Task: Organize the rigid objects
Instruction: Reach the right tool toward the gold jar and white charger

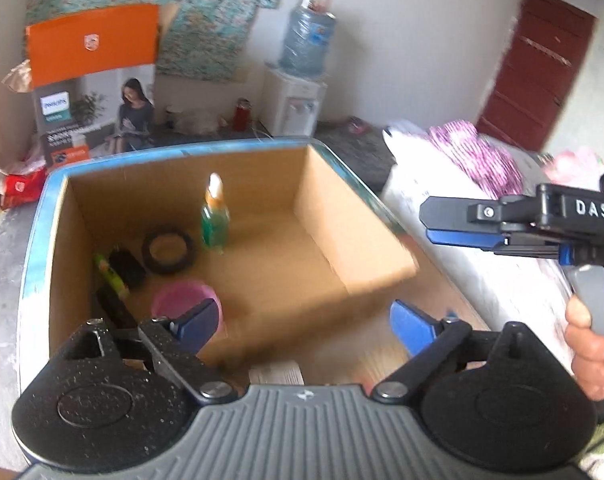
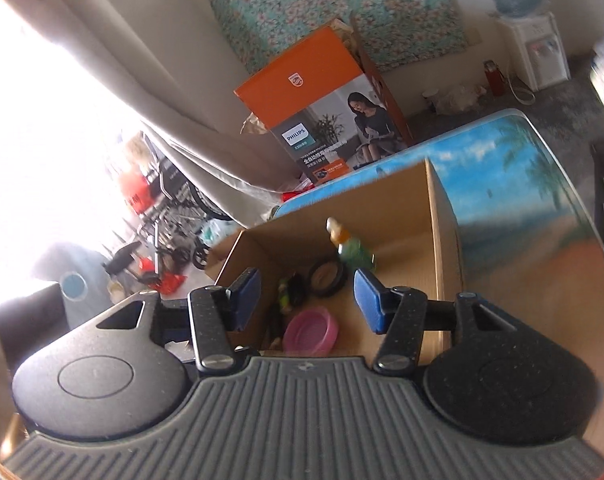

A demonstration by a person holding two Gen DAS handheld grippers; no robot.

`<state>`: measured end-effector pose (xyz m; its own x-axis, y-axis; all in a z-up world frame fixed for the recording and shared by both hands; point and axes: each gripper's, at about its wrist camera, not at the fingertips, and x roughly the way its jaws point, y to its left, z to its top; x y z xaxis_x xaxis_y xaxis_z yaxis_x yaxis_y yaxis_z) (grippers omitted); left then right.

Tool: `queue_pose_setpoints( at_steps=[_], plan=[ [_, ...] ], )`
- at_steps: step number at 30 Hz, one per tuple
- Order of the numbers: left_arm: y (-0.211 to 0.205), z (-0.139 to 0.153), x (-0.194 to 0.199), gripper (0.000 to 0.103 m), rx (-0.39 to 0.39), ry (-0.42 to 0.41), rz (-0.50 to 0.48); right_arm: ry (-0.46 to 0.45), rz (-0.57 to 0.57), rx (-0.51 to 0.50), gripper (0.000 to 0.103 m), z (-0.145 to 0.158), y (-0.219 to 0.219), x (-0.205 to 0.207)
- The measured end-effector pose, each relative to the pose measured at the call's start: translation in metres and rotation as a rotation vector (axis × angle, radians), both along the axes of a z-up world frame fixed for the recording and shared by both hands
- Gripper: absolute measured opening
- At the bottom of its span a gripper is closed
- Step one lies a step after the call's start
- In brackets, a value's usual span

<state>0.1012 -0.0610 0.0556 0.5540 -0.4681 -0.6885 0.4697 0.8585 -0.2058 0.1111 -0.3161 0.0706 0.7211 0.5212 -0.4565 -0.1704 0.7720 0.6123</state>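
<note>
Cardboard box (image 1: 206, 240) on the surface (image 2: 542, 216): holds green bottle (image 1: 214, 220) upright, black ring (image 1: 168, 250), pink bowl (image 1: 182, 300), green marker (image 1: 110, 274), grouped toward one side, likely sorted. Left claw (image 1: 306, 320): wide open, empty, above box. Right claw (image 2: 308, 300): open, empty.

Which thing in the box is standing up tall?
The green bottle with the orange top. The black ring and pink bowl sit low.

Lived-in home room: water dispenser (image 1: 295, 100), floral wall cloth (image 2: 326, 8), bedding (image 1: 474, 156).
</note>
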Motion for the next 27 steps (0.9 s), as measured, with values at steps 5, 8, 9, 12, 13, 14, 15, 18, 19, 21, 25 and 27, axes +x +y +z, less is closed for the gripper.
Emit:
queue_pose_setpoints(
  at_steps=[5, 8, 9, 12, 13, 14, 15, 18, 19, 21, 25, 27],
  plan=[
    [0.001, -0.032, -0.030, 0.094, 0.011, 0.016, -0.061, 0.097, -0.019, 0.087, 0.049, -0.044, 0.010, -0.035],
    [-0.003, -0.049, -0.034, 0.094, 0.020, 0.035, -0.070, 0.157, -0.005, 0.125, 0.043, -0.070, 0.028, -0.034],
    [-0.004, -0.053, -0.034, 0.094, 0.027, 0.030, -0.067, 0.177, 0.001, 0.134, 0.041, -0.078, 0.033, -0.032],
    [-0.008, -0.061, -0.033, 0.093, 0.060, -0.003, -0.065, 0.226, 0.017, 0.147, 0.036, -0.096, 0.050, -0.023],
    [-0.010, -0.062, -0.032, 0.093, 0.070, -0.007, -0.067, 0.239, 0.021, 0.153, 0.036, -0.102, 0.054, -0.020],
    [-0.011, -0.064, -0.028, 0.093, 0.075, -0.004, -0.069, 0.251, 0.027, 0.155, 0.033, -0.107, 0.058, -0.018],
    [-0.012, -0.066, -0.026, 0.092, 0.076, 0.003, -0.070, 0.261, 0.033, 0.156, 0.033, -0.110, 0.062, -0.015],
    [-0.014, -0.070, -0.020, 0.092, 0.075, 0.019, -0.074, 0.284, 0.044, 0.166, 0.030, -0.121, 0.069, -0.008],
    [-0.014, -0.071, -0.018, 0.091, 0.077, 0.022, -0.075, 0.290, 0.043, 0.164, 0.029, -0.123, 0.070, -0.004],
    [-0.016, -0.074, -0.015, 0.090, 0.082, 0.030, -0.073, 0.299, 0.038, 0.159, 0.028, -0.127, 0.072, -0.002],
    [-0.018, -0.079, -0.008, 0.089, 0.061, 0.066, -0.080, 0.311, 0.038, 0.157, 0.027, -0.132, 0.074, 0.002],
    [-0.020, -0.081, -0.007, 0.089, 0.057, 0.070, -0.080, 0.312, 0.041, 0.160, 0.027, -0.132, 0.074, 0.004]
  ],
)
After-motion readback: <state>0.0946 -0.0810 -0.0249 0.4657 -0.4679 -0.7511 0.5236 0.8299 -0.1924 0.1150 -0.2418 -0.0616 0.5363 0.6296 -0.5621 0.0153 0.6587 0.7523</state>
